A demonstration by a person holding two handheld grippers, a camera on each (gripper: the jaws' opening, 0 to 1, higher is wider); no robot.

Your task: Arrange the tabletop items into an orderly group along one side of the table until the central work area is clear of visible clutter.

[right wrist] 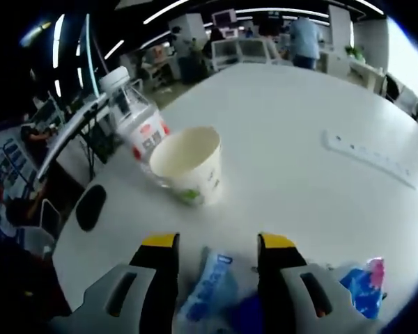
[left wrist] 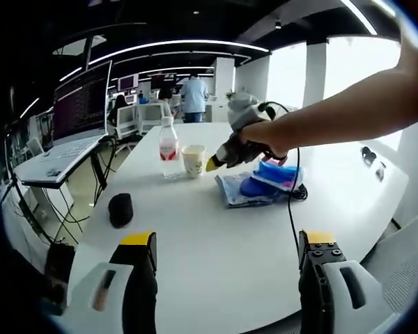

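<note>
My left tongs hang apart over bare worktop, holding nothing. My right tongs stand apart above the blue packets, not yet clamped on them. The bottle and paper cup touch near 1 edge; the black mouse lies well apart. I judge most grouping is left to do.

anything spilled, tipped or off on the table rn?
Nothing spilled or tipped. The water bottle and paper cup stand upright side by side. Only untidy spot: the blue packets in a loose overlapping heap under the right gripper. The black mouse sits apart.
</note>
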